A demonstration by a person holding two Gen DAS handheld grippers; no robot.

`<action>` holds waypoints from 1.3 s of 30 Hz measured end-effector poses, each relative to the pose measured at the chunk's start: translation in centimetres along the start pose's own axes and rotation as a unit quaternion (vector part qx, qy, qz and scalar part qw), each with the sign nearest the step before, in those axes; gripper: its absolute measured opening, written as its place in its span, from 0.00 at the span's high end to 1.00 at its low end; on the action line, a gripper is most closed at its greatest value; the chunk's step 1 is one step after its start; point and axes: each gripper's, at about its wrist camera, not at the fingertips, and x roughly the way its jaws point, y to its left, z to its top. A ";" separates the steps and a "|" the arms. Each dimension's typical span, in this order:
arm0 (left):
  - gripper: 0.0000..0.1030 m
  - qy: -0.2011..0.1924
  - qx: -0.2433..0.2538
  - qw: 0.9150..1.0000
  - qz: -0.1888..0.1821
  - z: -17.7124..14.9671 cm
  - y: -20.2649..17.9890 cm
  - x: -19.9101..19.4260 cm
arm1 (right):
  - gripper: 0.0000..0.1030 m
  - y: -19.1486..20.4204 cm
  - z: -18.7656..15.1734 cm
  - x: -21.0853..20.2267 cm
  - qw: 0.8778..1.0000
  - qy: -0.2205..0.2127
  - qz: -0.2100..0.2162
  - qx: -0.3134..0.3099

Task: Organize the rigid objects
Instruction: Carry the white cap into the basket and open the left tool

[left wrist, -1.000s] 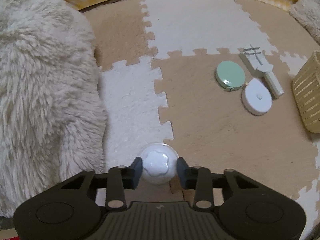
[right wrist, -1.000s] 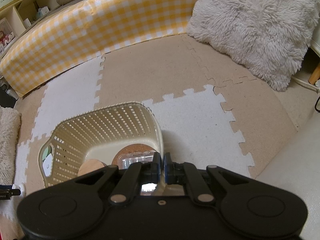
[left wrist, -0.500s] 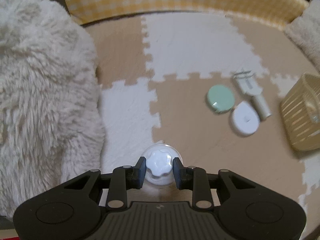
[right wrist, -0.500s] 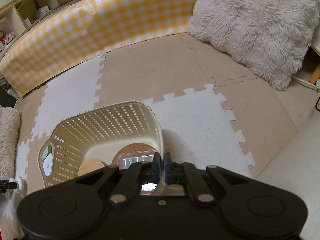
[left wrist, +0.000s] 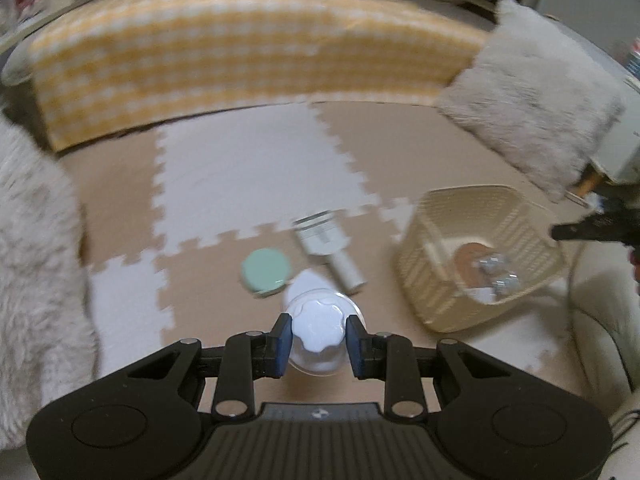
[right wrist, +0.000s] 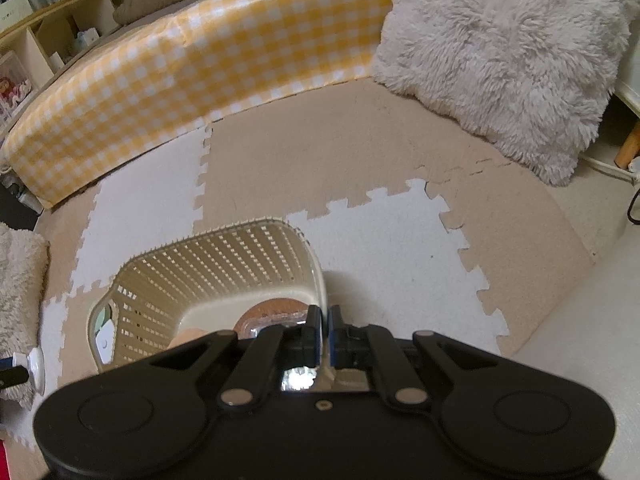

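My left gripper (left wrist: pixel 319 340) is shut on a white round knob-topped object (left wrist: pixel 318 330) and holds it above the mat. Beyond it lie a mint green round case (left wrist: pixel 265 271), a white disc (left wrist: pixel 306 282) partly hidden by the held object, and a white brush-like tool (left wrist: pixel 328 246). The cream lattice basket (left wrist: pixel 428 264) stands to the right, with a cork coaster (left wrist: pixel 468 258) and a clear item inside. My right gripper (right wrist: pixel 324 330) is shut on the basket's rim (right wrist: pixel 320 280).
Beige and white foam mat tiles (right wrist: pixel 360 152) cover the floor. A yellow checked bolster (right wrist: pixel 192 60) runs along the back. Fluffy cushions sit at the right (right wrist: pixel 500 48) and at the left (left wrist: pixel 36 280). A shelf (right wrist: pixel 48 44) stands behind.
My left gripper closed on the white knob object, lifted it and swung right toward the basket. The right gripper has stayed on the basket rim.
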 end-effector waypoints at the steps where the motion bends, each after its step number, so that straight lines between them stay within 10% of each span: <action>1: 0.71 -0.003 0.002 1.000 -0.008 0.2 -0.5 -0.2 | 0.96 -0.1 0.1 -0.1 1.000 -0.003 0.001 0.002; 14: 0.71 -0.049 0.061 0.994 -0.078 4.1 -8.9 0.5 | 0.96 0.2 0.1 -0.1 1.000 -0.005 -0.001 -0.006; 39: 0.70 0.030 0.128 0.991 0.003 6.6 -16.6 15.3 | 0.96 0.0 0.1 0.3 1.000 0.002 0.002 -0.005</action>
